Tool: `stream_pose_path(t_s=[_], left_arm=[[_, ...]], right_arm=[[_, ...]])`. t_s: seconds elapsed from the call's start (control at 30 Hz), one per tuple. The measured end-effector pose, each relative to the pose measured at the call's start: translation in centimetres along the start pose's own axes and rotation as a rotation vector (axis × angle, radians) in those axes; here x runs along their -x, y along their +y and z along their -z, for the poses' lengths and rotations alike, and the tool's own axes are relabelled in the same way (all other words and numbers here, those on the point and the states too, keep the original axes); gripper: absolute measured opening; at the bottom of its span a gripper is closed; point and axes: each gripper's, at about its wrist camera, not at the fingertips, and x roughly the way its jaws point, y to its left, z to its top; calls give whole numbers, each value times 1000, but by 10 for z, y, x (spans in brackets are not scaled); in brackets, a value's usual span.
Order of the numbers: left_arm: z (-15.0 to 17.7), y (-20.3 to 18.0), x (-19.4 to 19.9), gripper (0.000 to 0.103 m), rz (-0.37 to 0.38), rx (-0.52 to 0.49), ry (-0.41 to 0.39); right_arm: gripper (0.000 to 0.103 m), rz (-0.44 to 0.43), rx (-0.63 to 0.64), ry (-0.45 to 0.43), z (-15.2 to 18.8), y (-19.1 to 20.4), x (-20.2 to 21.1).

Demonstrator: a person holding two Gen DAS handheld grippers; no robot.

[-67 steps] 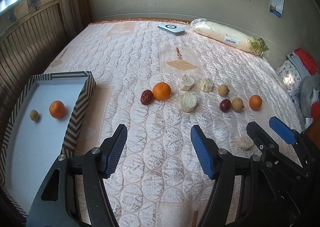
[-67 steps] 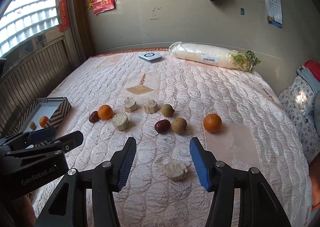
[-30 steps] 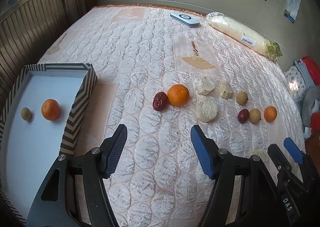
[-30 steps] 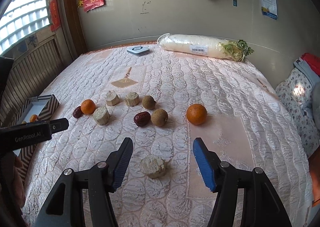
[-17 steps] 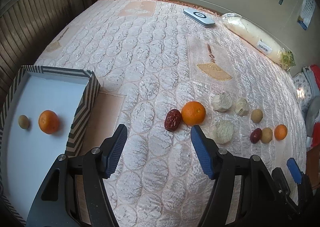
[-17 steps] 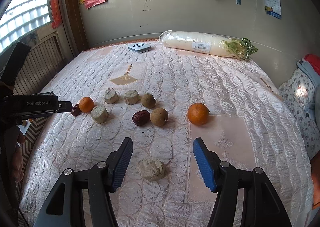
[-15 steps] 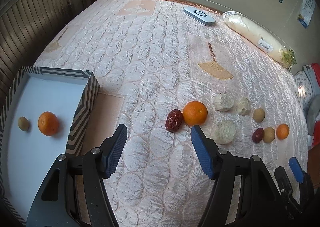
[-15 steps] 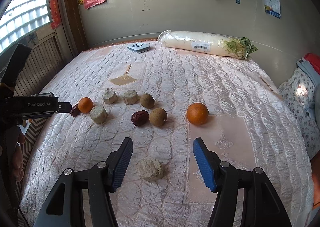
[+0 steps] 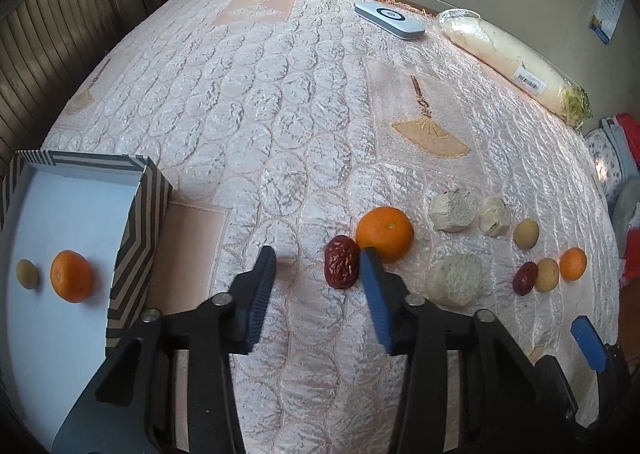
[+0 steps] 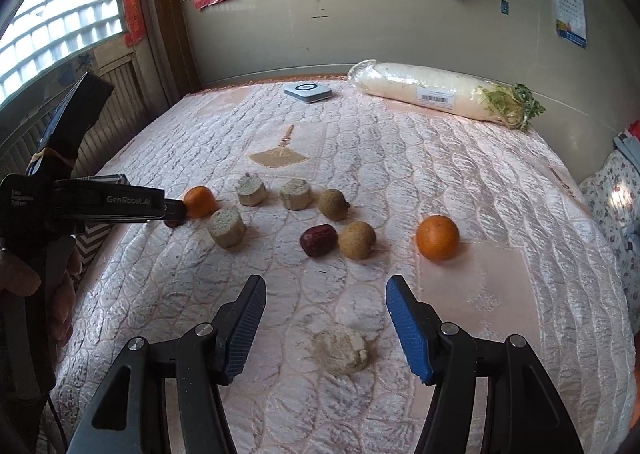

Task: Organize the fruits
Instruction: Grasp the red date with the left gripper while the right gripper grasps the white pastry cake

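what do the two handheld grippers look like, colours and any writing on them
Both are black plastic with hinged linkage arms and silver pivot bolts. The left gripper and right gripper each carry two flat blue ribbed pads. In the right wrist view the left gripper's body shows white lettering reading GenRobot.AI, plus a smaller label that seems to read Data Population System. No cables or sleeves are clearly visible.

Before you lies a bed (image 9: 280,102) under a quilted pink cover, bearing a striped box (image 9: 136,238) at its left edge, a cluster of oranges (image 9: 385,233), red dates (image 9: 341,267), brown fruits (image 10: 357,239) and pale chunks (image 10: 227,227), plus a wrapped radish (image 10: 436,95) and a white device (image 10: 308,91) by the wall.
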Motion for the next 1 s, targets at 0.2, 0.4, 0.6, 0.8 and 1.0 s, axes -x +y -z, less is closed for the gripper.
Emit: stream_pose_path(t_s=[0.2,0.4,0.6,0.8,1.0], left_arm=[[2,0,-5,18,27,2,27],[-1,4,-2,18,32,11,17],[-1,11,6,18,39,30,8],[5,11,27,18,37,19,-30],[11,17,37,18,67,35,-27]], right_arm=[[60,-61,82,3,-12,32,-14],[60,-66,98,13,-23,45,-33],[61,-64,138,12,-34,55,-50],[61,-76,154,33,-41,59,-68],[30,-120,143,69,-39,62,-80]])
